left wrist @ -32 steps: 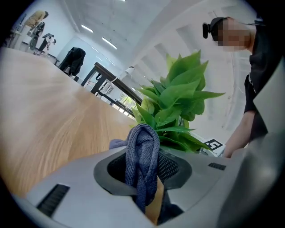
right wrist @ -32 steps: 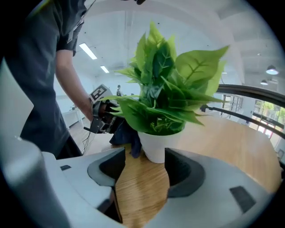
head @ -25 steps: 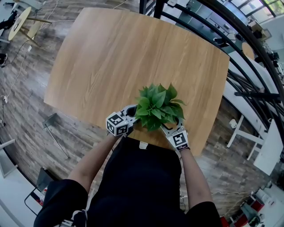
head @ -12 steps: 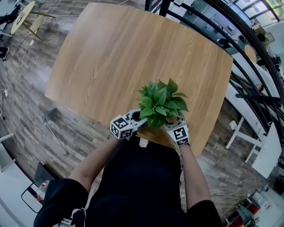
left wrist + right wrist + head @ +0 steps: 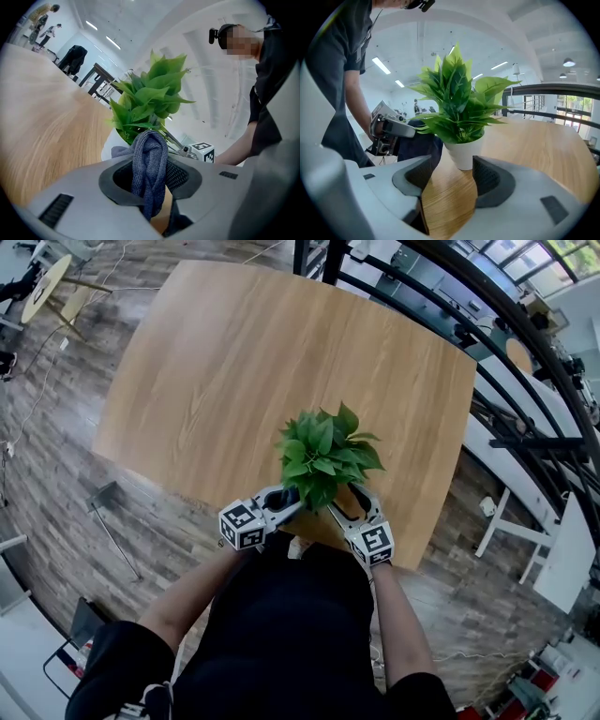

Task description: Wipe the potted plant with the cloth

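Observation:
A leafy green potted plant (image 5: 323, 454) in a white pot (image 5: 464, 152) stands near the front edge of the wooden table (image 5: 234, 362). My left gripper (image 5: 289, 501) sits at the plant's near left, shut on a grey-blue knitted cloth (image 5: 149, 168). The cloth bulges up between the jaws, just short of the pot (image 5: 114, 146) and the leaves (image 5: 147, 98). My right gripper (image 5: 341, 506) is at the plant's near right, open and empty (image 5: 452, 176), a little back from the pot. The left gripper (image 5: 389, 126) also shows in the right gripper view.
The plant is close to the table's near edge (image 5: 309, 538), by the person's body. A dark metal railing (image 5: 525, 362) runs past the table's right side. Wood-plank floor (image 5: 56, 446) lies to the left, with a small round table (image 5: 42, 287) far off.
Both grippers have drawn back slightly from the plant toward the person. The cloth stays held in the left gripper. The plant has not moved on the table.

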`<state>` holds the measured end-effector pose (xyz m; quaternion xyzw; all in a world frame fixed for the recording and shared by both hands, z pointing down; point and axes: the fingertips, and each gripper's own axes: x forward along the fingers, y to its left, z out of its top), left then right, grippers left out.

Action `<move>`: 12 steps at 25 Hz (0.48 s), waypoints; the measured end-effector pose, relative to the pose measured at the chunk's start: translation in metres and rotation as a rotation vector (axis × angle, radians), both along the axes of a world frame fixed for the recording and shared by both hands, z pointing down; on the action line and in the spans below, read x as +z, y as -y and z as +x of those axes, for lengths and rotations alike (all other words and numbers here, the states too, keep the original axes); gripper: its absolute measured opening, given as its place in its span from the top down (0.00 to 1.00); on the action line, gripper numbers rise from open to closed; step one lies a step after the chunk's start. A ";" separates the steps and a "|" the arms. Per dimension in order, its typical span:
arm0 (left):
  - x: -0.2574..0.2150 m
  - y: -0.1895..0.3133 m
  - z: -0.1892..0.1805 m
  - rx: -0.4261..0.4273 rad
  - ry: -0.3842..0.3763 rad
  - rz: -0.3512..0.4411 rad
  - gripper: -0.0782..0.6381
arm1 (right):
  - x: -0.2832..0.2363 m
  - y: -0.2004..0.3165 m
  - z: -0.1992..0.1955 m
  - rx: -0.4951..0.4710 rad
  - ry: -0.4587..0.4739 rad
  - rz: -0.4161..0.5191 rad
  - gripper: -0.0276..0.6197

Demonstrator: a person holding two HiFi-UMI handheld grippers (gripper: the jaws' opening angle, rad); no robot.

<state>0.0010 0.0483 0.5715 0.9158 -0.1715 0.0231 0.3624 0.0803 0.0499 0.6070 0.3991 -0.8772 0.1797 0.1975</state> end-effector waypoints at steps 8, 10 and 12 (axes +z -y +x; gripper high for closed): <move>-0.031 -0.049 -0.005 -0.005 0.017 0.081 0.72 | -0.068 -0.049 -0.002 0.052 0.109 0.201 0.53; -0.046 -0.069 -0.004 -0.022 0.001 0.092 0.72 | -0.090 -0.075 -0.002 0.039 0.123 0.252 0.55; -0.067 -0.087 0.000 -0.055 -0.027 0.101 0.72 | -0.118 -0.106 -0.003 0.041 0.166 0.274 0.75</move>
